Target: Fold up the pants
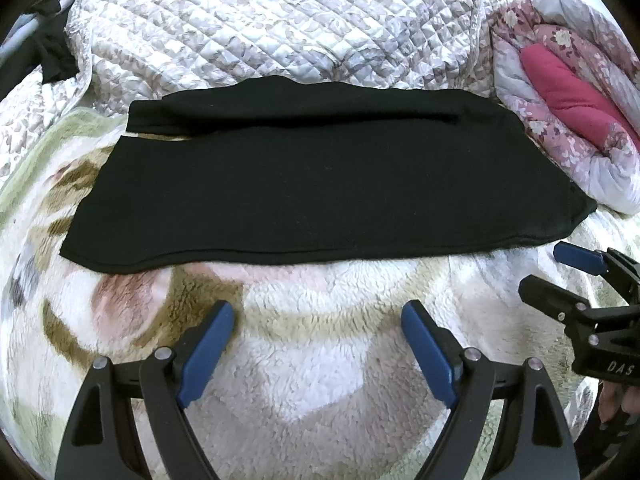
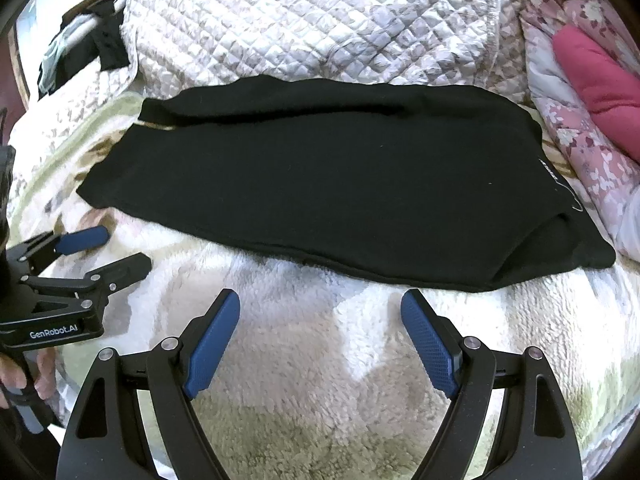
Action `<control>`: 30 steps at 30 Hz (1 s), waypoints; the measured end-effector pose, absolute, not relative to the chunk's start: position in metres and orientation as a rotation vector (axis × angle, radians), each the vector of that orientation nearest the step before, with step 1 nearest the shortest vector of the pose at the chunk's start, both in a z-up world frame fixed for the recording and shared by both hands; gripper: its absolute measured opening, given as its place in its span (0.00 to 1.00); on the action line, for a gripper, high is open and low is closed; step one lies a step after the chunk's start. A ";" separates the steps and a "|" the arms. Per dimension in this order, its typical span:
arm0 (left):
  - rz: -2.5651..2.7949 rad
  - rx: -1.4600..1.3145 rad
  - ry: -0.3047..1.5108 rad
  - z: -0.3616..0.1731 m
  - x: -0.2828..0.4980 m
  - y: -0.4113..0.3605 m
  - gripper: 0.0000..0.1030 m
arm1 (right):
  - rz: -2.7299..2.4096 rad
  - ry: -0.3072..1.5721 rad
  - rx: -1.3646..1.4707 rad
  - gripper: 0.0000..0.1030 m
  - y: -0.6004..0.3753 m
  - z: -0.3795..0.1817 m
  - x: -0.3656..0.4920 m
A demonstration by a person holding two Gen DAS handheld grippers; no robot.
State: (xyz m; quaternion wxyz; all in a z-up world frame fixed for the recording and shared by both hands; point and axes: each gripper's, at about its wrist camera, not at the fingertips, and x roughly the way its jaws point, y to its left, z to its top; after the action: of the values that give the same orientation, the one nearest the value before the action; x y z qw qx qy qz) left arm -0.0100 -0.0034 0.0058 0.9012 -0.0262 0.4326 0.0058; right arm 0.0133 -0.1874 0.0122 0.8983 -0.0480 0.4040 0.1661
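- Black pants lie flat across the bed on the fleece blanket, legs stacked lengthwise, ends out to left & right; waist end seems to be on the right, where a small white label shows in the right wrist view.
- Left gripper is spread wide, nothing between the blue pads, just short of the near hem.
- Right gripper is likewise wide apart & empty, near the front edge; both tongs sit close together, side by side.
- Step in hand, my read: lengthwise fold looks done, both tongs lining up for the crosswise fold.
- Next move calls for each tong to nip a corner of one end through all layers, lift & carry it over to the other end, edges kept square.
- The far leg peeks out along the back edge at left, not quite aligned; may need a tug.
- Around: quilted bedspread behind, floral comforter w/ pink lining bunched at right, touching or just beside the right end of the pants.
- Dark garment hangs at the far left corner, well apart.
- Fleece is plush; it could snag a low pinch.
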 end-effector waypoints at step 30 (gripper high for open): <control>0.162 -0.608 0.807 -0.001 0.004 0.132 0.83 | 0.224 0.752 0.490 0.80 -0.309 0.020 0.075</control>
State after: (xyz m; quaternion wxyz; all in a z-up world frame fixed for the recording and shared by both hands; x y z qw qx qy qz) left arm 0.0036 0.1323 -0.0008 0.8720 -0.2908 0.3861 0.0777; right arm 0.0748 -0.3091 0.0203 0.8950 0.2365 0.3625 0.1079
